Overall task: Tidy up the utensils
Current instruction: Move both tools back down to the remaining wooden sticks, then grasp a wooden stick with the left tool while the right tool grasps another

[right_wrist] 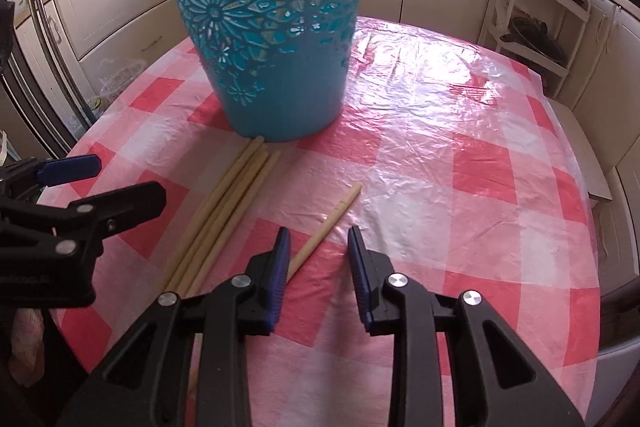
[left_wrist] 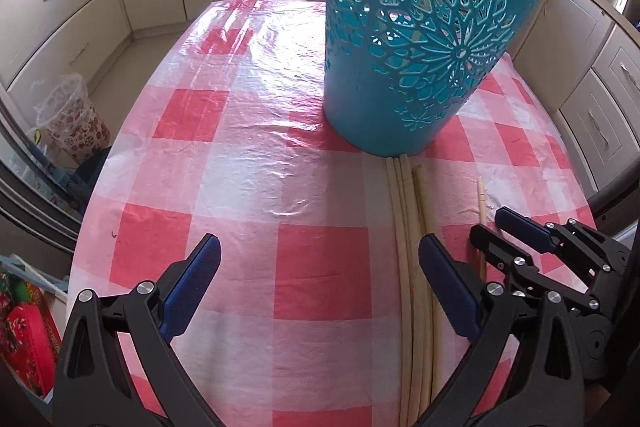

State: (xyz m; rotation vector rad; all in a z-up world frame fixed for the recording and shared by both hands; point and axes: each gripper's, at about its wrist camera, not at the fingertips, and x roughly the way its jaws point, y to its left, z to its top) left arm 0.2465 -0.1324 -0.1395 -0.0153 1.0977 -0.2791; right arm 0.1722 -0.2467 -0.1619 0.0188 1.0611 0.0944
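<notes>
Both my jaws open, empty: left gripper (left_wrist: 320,263), right gripper (right_wrist: 318,243). Chopstick bundle (left_wrist: 412,247) touches teal holder (left_wrist: 404,39); single chopstick (right_wrist: 326,227) lies apart on surface (left_wrist: 240,147).

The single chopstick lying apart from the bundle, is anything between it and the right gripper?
Nothing visible is. The single chopstick lies bare on the checked tablecloth, its near end running under the open right gripper. The chopstick bundle and left gripper sit off to the left.
</notes>
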